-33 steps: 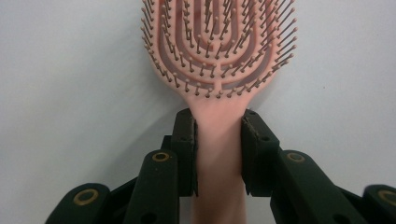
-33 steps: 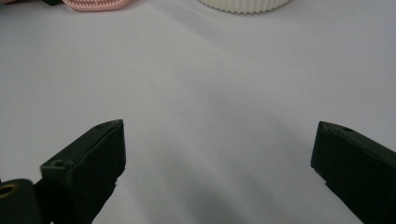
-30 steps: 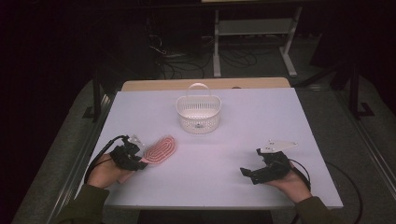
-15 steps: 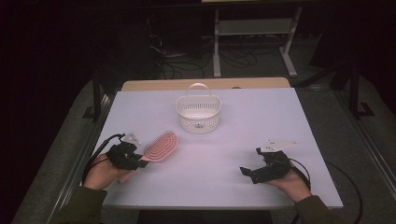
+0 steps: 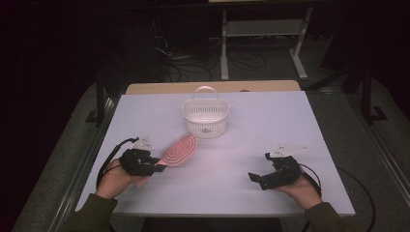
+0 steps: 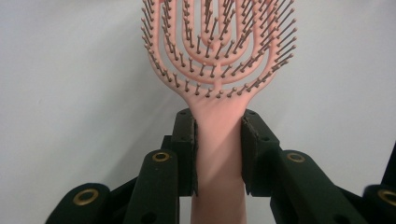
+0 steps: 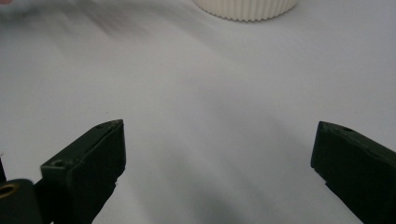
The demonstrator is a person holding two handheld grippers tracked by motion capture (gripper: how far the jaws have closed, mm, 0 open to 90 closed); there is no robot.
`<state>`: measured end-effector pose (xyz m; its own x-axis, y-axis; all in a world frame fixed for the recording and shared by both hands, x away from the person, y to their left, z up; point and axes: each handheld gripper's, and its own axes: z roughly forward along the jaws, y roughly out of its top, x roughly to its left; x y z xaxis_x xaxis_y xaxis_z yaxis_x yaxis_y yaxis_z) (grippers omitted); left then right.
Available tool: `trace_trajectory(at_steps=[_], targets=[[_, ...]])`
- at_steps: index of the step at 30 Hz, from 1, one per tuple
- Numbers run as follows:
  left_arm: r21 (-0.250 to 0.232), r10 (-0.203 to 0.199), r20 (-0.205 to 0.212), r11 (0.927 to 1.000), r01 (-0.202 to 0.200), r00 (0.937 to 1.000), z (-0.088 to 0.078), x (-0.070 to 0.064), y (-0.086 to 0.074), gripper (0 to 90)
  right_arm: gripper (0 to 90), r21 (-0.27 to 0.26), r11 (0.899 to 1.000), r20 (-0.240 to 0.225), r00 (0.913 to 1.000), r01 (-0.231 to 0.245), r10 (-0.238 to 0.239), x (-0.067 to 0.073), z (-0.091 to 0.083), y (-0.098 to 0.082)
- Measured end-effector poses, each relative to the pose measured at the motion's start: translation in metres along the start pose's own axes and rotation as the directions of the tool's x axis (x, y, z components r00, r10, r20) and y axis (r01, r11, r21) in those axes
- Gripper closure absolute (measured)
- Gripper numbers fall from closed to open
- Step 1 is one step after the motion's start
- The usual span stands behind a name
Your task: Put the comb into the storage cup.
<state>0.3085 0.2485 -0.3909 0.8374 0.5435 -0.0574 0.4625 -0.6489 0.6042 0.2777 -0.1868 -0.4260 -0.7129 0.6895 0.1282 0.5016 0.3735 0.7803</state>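
left claw grips brush near basket

left claw (image 5: pixel 153 167) closed on the handle of the pink brush (image 5: pixel 179 149); in the left gripper view the two pads (image 6: pixel 184 154) press the handle from both sides, bristles facing the camera, head (image 6: pixel 218 44) sticking out past the jaws. in the high view the brush head points up and right toward the white basket (image 5: pixel 205 117), lying just short of it, not touching. whether the head rests on the counter (image 5: pixel 270 121) or is lifted off it, cannot tell.

right claw (image 5: pixel 256 178) open, jaws wide apart, nothing between them; right gripper view has bare counter between the pads (image 7: pixel 100 149) and the ribbed base of the basket (image 7: pixel 245 9) at the top edge. right hand (image 5: pixel 302 186) rests low at the near right of the counter, well apart from brush and basket.

basket stands upright at mid-counter toward the far side, handle raised.
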Motion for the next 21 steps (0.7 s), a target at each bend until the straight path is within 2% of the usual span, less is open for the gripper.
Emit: trace_trajectory(at_steps=[6,11,15,21], targets=[[-0.002,0.025,0.008,0.9997,-0.025,0.9997,0.008,-0.006,0.007,70.2,3.1,0.006,1.0,-0.004,1.0,0.0,0.0,-0.001,0.002,0.0],[-0.028,0.038,0.014,0.9989,-0.038,0.9992,0.012,-0.01,0.014,70.2,3.1,0.01,1.0,-0.002,1.0,0.0,0.0,-0.001,0.002,-0.001],[-0.058,0.032,0.023,0.9978,-0.031,0.9992,0.016,-0.011,0.02,70.2,3.1,0.002,1.0,-0.006,1.0,-0.006,0.006,-0.001,0.002,0.0],[-0.075,0.041,0.03,0.9964,-0.038,0.9987,0.024,-0.017,0.026,70.2,3.1,0.006,1.0,-0.007,1.0,-0.003,0.003,-0.001,0.002,0.0]])
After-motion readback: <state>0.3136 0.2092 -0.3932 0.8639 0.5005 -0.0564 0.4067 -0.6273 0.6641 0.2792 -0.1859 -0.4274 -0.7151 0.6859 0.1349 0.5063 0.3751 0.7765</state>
